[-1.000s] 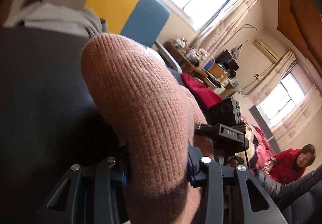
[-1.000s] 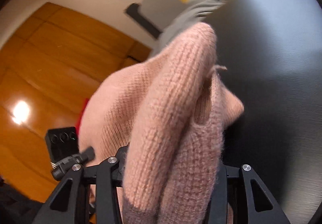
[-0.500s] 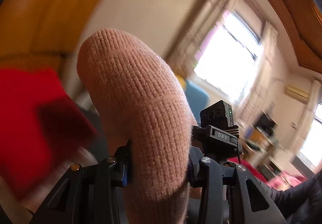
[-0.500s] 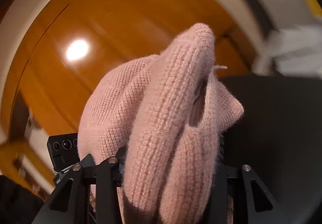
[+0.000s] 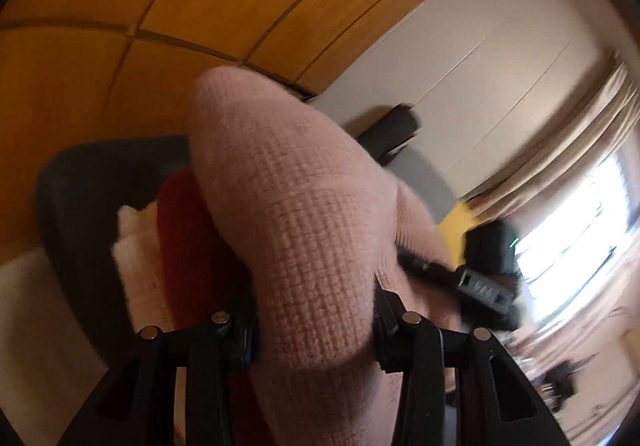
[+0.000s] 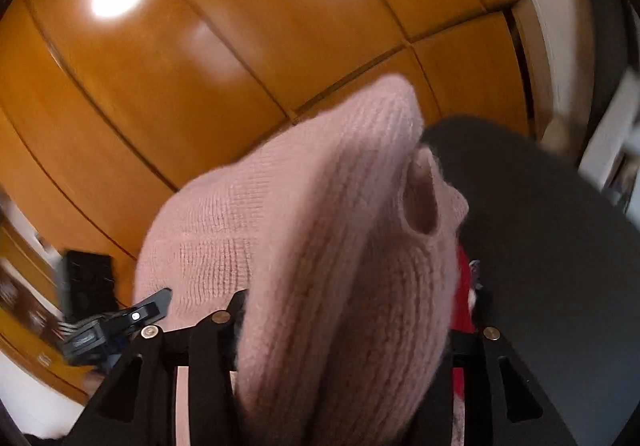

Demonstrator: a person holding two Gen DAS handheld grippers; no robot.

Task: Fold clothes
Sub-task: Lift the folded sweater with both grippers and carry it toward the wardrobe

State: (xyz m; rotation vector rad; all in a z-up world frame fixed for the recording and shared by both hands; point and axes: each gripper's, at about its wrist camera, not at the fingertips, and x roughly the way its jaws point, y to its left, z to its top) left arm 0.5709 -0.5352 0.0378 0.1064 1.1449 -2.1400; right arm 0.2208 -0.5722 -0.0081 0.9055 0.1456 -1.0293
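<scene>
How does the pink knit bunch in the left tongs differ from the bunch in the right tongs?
The pink sweater in the left tongs shows one smooth, rounded fold of waffle-like knit. In the right tongs the sweater is bunched in several ribbed folds with a tube-like opening. Both tongs are shut on the same pink knit, lifted off the dark surface.

Pink knit sweater (image 5: 304,246): soft, fuzzy, waffle-textured knit in left wrist view, ribbed band in right wrist view (image 6: 340,286). Bunched into thick rounded fold, raised off dark grey surface (image 6: 560,246), pinched at two points. Fold bulges up and forward. Small open loop in ribbed edge faces dark grey surface. Red garment (image 5: 188,254) and cream knit (image 5: 136,258) lie on same surface, under sweater, side by side, touching.
</scene>
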